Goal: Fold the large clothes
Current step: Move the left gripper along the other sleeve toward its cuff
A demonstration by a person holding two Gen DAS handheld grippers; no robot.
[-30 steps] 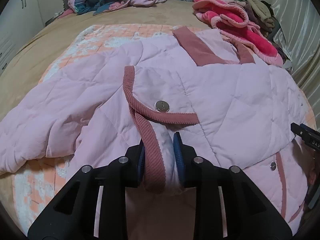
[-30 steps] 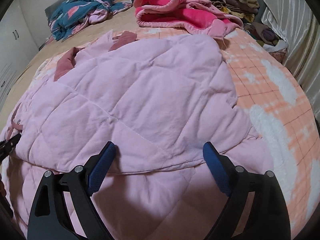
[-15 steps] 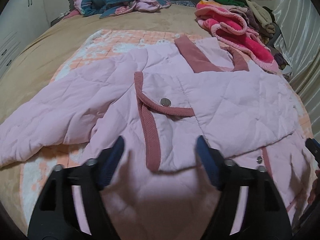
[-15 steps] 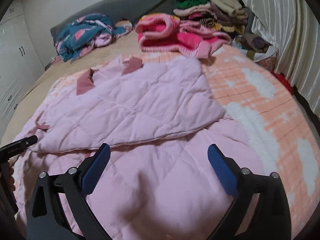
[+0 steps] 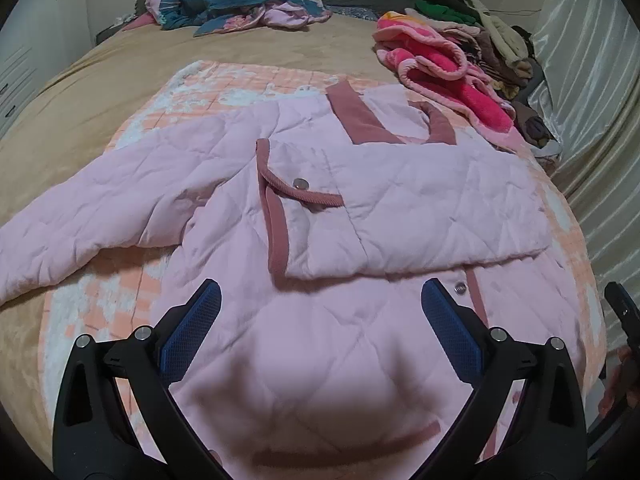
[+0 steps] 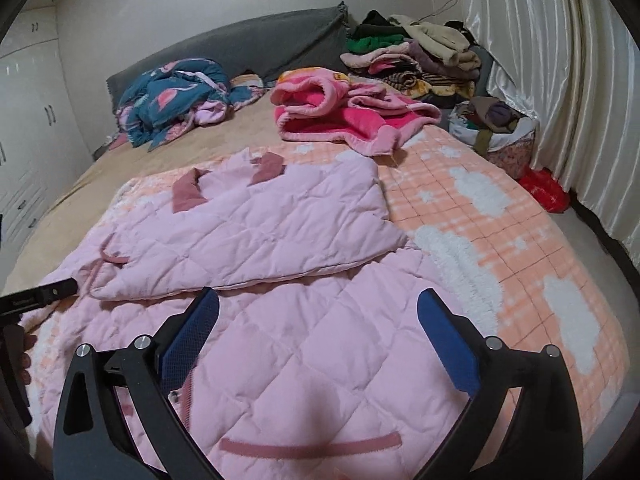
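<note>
A pale pink quilted coat (image 5: 400, 184) with dusty-rose trim lies on the bed, front up. Its right sleeve (image 5: 440, 216) is folded across the chest, its cuff (image 5: 278, 236) near the middle. The other sleeve (image 5: 100, 208) stretches out to the left. The coat also shows in the right wrist view (image 6: 280, 232). My left gripper (image 5: 320, 320) is open and empty, above the coat's lower part. My right gripper (image 6: 318, 328) is open and empty, above the coat's lower right part.
The coat rests on an orange-and-white checked blanket (image 6: 500, 232) over a tan bedspread (image 5: 100, 80). A pink fleece garment (image 6: 352, 116), a blue patterned bundle (image 6: 176, 96) and a clothes pile (image 6: 412, 52) lie at the far end. Curtains (image 6: 560, 100) hang on the right.
My left gripper opened and let go of the sleeve cuff, which now lies on the coat. Both grippers pulled back and up from the coat.
</note>
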